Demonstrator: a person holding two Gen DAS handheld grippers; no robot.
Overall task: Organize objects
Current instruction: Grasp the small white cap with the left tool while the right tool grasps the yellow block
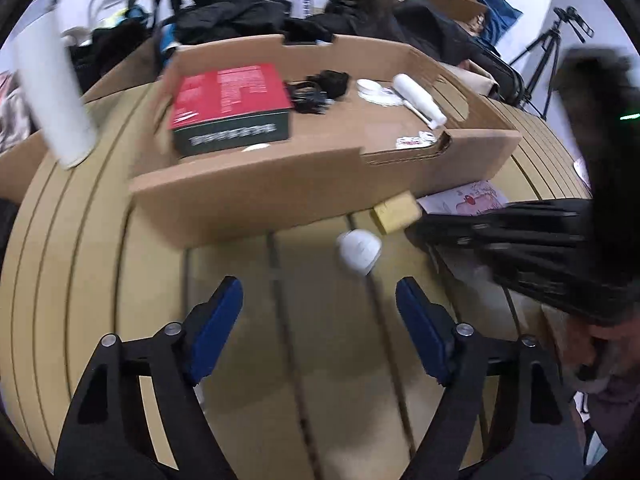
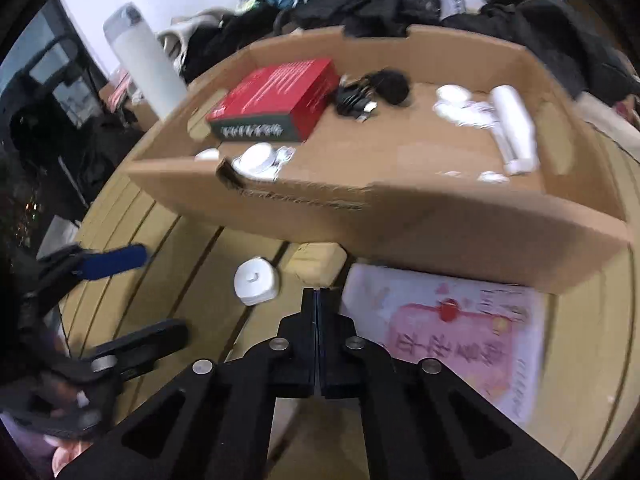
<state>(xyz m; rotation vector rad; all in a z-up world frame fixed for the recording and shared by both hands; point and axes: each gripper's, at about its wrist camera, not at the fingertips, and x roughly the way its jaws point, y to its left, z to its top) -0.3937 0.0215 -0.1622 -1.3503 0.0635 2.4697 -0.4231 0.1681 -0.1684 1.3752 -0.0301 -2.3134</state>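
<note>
target: white puck (image 1: 359, 251), smooth rounded plastic, on the slatted table (image 1: 100, 264) just outside the cardboard tray (image 1: 256, 196)
L gripper (image 1: 319, 304): yours spread wide, empty; puck at 1 o'clock, near
R gripper (image 2: 318, 300): pressed together, empty; puck at 10 o'clock
nearer: L, I'd judge
beside puck: tan block (image 1: 397, 210), boxy, matte

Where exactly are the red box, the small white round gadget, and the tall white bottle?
red box (image 2: 276, 92), right wrist view, on its red top face.
small white round gadget (image 1: 359, 251), left wrist view, on its top.
tall white bottle (image 2: 146, 62), right wrist view, mid-body.
</note>
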